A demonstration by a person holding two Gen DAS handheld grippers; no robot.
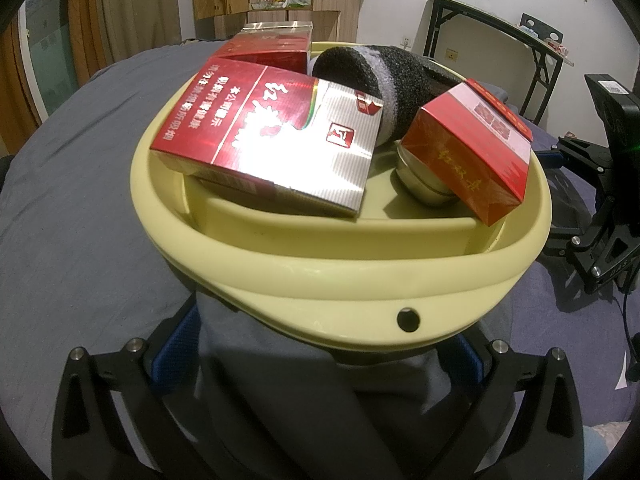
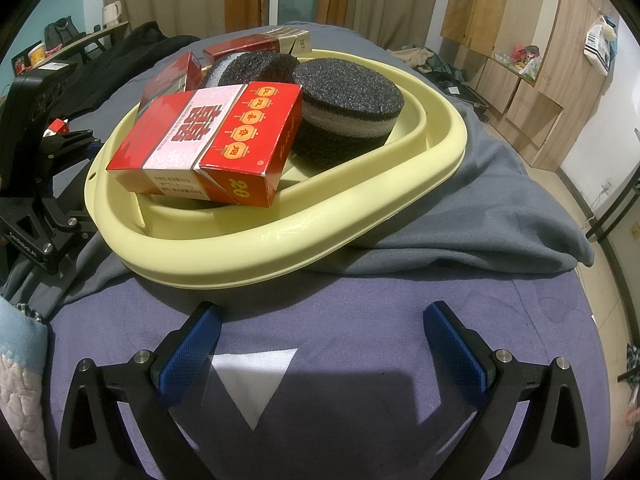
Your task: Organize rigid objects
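Left tool point(image 1: 320, 344): fingers spread wide, tips hidden under the yellow tray point(image 1: 344, 280); grip cannot be judged. Tray sits on a grey cloth point(image 2: 500, 216) on the bed, holding, left to right, large red-silver box point(image 1: 272, 140), black foam roll point(image 1: 384, 80), small tin point(image 1: 420, 180), tilted red carton point(image 1: 472, 148). Right tool point(image 2: 322, 344): wide apart, empty, just short of the rim. Advice: keep the tray level; the tilted carton may slide.
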